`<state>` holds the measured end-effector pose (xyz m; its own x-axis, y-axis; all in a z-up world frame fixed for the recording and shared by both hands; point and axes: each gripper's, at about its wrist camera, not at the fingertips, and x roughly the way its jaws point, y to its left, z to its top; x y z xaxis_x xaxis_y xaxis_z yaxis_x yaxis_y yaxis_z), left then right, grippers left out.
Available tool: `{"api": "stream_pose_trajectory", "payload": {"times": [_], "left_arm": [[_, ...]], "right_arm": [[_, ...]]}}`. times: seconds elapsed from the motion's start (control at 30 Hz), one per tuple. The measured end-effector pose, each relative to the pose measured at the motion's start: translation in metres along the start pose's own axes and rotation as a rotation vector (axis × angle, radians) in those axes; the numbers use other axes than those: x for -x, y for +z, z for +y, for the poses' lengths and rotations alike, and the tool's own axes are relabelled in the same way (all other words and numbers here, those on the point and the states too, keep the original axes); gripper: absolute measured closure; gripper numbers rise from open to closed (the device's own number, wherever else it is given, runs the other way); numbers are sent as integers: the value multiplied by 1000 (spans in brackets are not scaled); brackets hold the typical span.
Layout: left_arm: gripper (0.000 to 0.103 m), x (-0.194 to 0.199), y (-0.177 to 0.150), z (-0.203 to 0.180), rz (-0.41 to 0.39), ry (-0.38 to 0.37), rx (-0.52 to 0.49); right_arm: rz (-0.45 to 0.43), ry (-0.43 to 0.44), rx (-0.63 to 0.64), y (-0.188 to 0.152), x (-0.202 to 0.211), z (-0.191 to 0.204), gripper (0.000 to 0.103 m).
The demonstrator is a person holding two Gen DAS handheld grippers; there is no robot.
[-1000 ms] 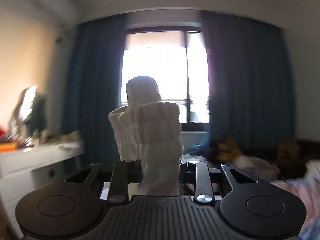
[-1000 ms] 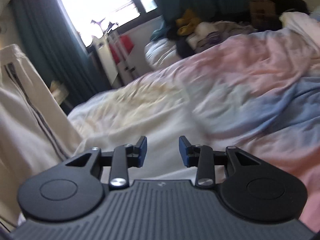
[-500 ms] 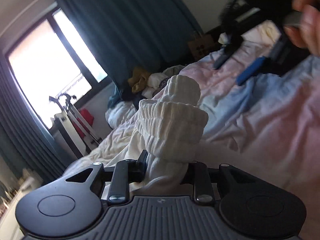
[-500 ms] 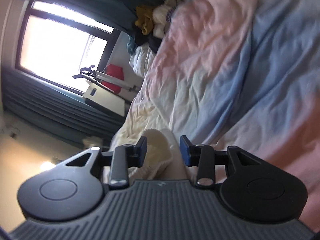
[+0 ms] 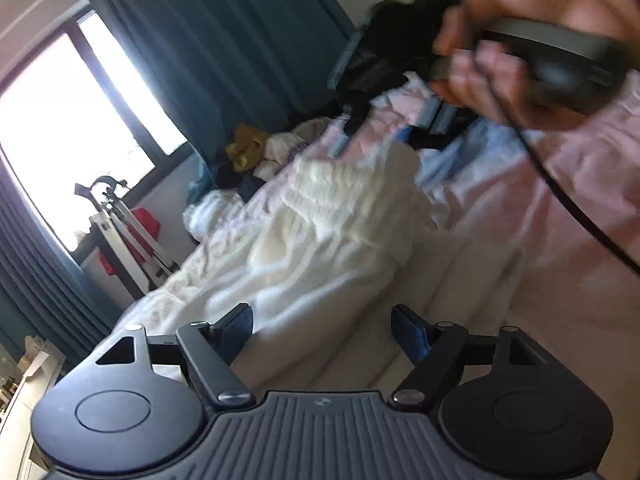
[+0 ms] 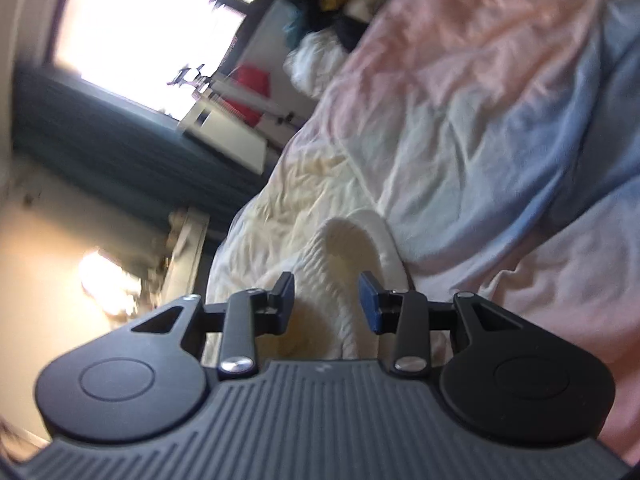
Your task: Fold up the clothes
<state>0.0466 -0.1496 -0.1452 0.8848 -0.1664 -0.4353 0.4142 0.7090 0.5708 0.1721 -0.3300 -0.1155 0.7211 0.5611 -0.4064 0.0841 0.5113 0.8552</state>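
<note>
A white garment (image 5: 340,208) with a ribbed elastic band lies crumpled on the pastel pink-and-blue duvet (image 5: 560,220). My left gripper (image 5: 322,316) sits low just behind it. Its jaws are opening wide, and the cloth lies ahead of and below the pads, untouched by them. At the top right of the left wrist view, a hand (image 5: 500,60) holds the right gripper above the garment's far end. In the right wrist view, the right gripper (image 6: 326,284) stands partly open over a fold of the white garment (image 6: 352,240). The cloth runs between the blue pads without being squeezed.
The duvet (image 6: 480,100) covers the whole bed. A pile of mixed clothes (image 5: 248,152) lies at its far end. A white rack with something red (image 5: 132,232) stands by the bright window, flanked by dark teal curtains (image 5: 240,40). A white desk edge (image 5: 24,368) shows at lower left.
The left gripper came down with the white garment from in front of the window to the bed and let it go, jaws spreading. The right gripper rolled and moved over the garment's fold.
</note>
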Motion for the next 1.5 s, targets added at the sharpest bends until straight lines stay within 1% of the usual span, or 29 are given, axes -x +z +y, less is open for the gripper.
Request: {"api": "stream_pose_trajectory", "payload": {"times": [0.1,0.2,0.27,0.3,0.37,0.4,0.43,0.47,0.5,0.53,0.57,0.63,0.67,0.73,0.8,0.83,0.9,0.93,1.0,1.07,1.13,1.2,1.23,1.27,1.33,1.43,1.5], "left_arm": [[25,0,-6,1,-7,17,9],[28,-1,-9,2,-24,16,-20],[31,-7,-11,4,-23,-1,-7],[36,-10,-12,5,-22,-8,0],[44,-13,-12,7,-20,-22,13],[52,-15,-12,9,-23,-28,21],[59,-14,-11,11,-28,-34,28],[63,-14,-11,13,-33,-40,35],[72,-12,-12,13,-40,-49,34],[79,-10,-12,13,-44,-50,29],[81,-8,-11,12,-46,-51,25],[91,-1,-9,11,-57,-60,26],[92,3,-8,11,-65,-66,32],[92,9,-6,9,-69,-82,50],[92,10,-8,5,-62,-88,52],[91,10,-9,2,-59,-85,43],[89,8,-12,1,-55,-82,36],[86,8,-13,2,-53,-82,37],[80,10,-14,6,-51,-83,58],[73,12,-14,11,-42,-82,86],[55,11,-14,14,-21,-61,124],[51,12,-15,15,-9,-38,136],[51,13,-16,15,-6,-30,130],[51,14,-18,15,-3,-23,122],[50,20,-21,14,18,-9,107],[50,32,-25,14,44,13,111],[50,40,-28,15,53,29,120]], "right_arm": [[24,30,-98,5,-22,-13,64],[97,91,-169,4,-42,-23,64],[75,100,-200,1,-45,-27,66],[59,108,-209,0,-45,-28,68],[44,127,-205,-2,-44,-25,81],[36,125,-187,-3,-42,-21,84],[29,123,-169,-3,-41,-18,91],[17,118,-153,-3,-38,-14,92],[0,110,-140,-3,-33,-10,93],[-16,102,-128,-3,-29,-6,93],[-37,94,-113,-4,-24,-2,93],[-85,81,-108,-3,-11,1,94],[-104,75,-121,-2,-6,-2,94],[-119,39,-164,-2,2,-15,94],[-104,-5,-214,-3,6,-31,94],[-87,-6,-256,-4,5,-40,94],[-59,23,-321,-5,3,-51,93],[-48,37,-336,-5,3,-52,92],[-47,49,-326,-2,10,-49,91],[-85,59,-279,0,25,-39,90],[-156,109,-212,3,45,-29,90],[-200,177,-169,8,57,-21,90],[-203,214,-166,9,59,-18,87],[-187,255,-182,9,57,-18,79],[-146,320,-213,7,53,-18,71],[-48,323,-260,-2,45,-19,69],[-11,288,-286,-10,42,-21,68]]}}
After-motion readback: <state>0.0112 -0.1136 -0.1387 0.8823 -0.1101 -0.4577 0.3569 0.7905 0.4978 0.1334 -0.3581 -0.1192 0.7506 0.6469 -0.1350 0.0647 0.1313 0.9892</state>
